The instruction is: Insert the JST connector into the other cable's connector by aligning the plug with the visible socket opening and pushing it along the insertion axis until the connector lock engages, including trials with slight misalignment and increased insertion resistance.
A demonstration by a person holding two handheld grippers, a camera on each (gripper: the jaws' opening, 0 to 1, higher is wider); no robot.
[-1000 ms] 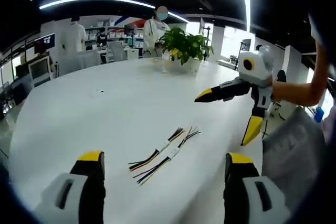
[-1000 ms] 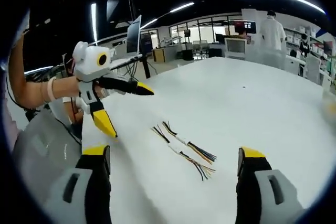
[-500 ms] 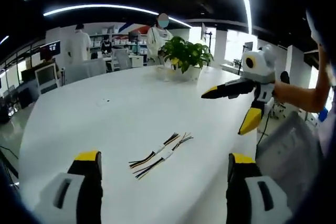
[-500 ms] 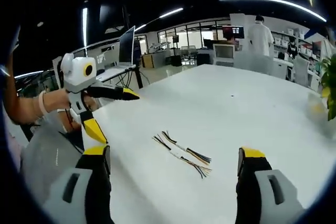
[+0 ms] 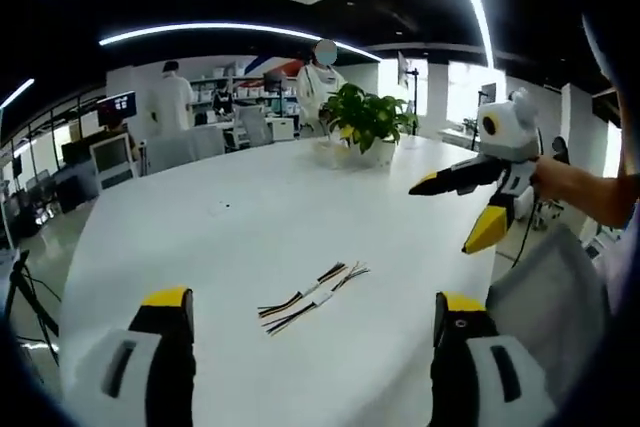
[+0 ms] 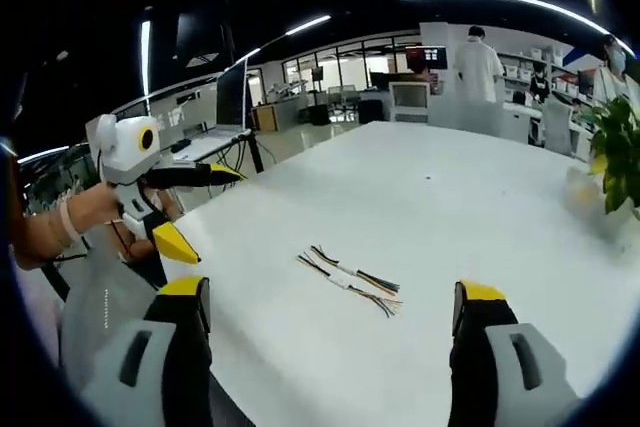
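Multicolour wire cables w/ white connectors, unmated, side-by-side.

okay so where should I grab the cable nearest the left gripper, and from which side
Probably at the white connector mid-bundle, the only stiff part; the thin wires fan out loose at both ends. It lies flat on the table, so come from above, jaws across the cable.

both grippers have grey jaws with black fingers and yellow tips; a band circles the wrist.
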